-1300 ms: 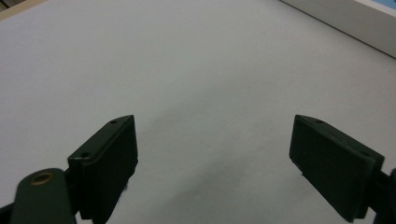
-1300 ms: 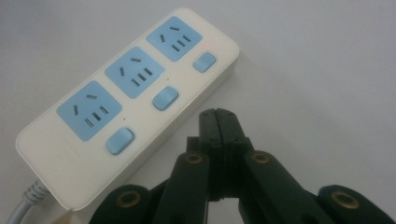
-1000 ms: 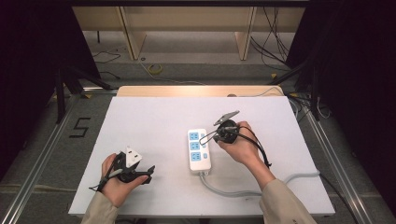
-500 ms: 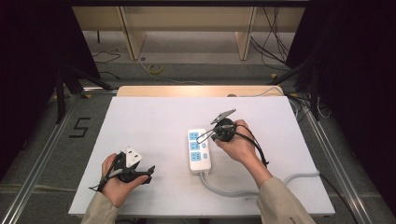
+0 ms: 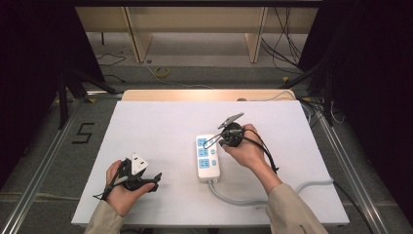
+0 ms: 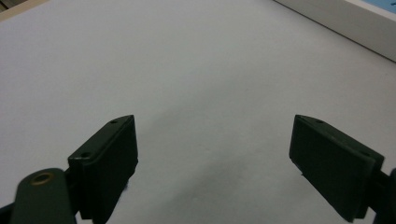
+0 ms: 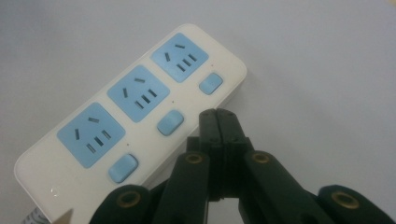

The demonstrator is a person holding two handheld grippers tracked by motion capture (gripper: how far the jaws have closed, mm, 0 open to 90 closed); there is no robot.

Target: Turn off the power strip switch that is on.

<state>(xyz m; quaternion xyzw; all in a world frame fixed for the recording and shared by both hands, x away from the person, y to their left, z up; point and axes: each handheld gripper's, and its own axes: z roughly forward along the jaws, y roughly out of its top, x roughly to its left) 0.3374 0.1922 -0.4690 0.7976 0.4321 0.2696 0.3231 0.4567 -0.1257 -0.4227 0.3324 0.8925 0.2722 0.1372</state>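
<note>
A white power strip (image 5: 206,159) with three blue sockets and three blue switches lies at the middle of the white table (image 5: 160,126); its grey cable (image 5: 272,197) runs off to the right. My right gripper (image 5: 215,144) is shut and empty. In the right gripper view its tips (image 7: 218,116) hover beside the strip (image 7: 135,116), close to the middle switch (image 7: 169,122). My left gripper (image 5: 155,179) rests near the table's front left, open with nothing between the jaws (image 6: 214,140). The strip's edge (image 6: 355,23) lies far ahead of it.
The strip's cable loops along the front right of the table. A wooden board (image 5: 204,95) borders the table's far edge. Metal rails (image 5: 341,156) run along both sides, and loose cables (image 5: 160,73) lie on the floor beyond.
My right hand has edged slightly left, closer to the strip. The left gripper has stayed in place.
</note>
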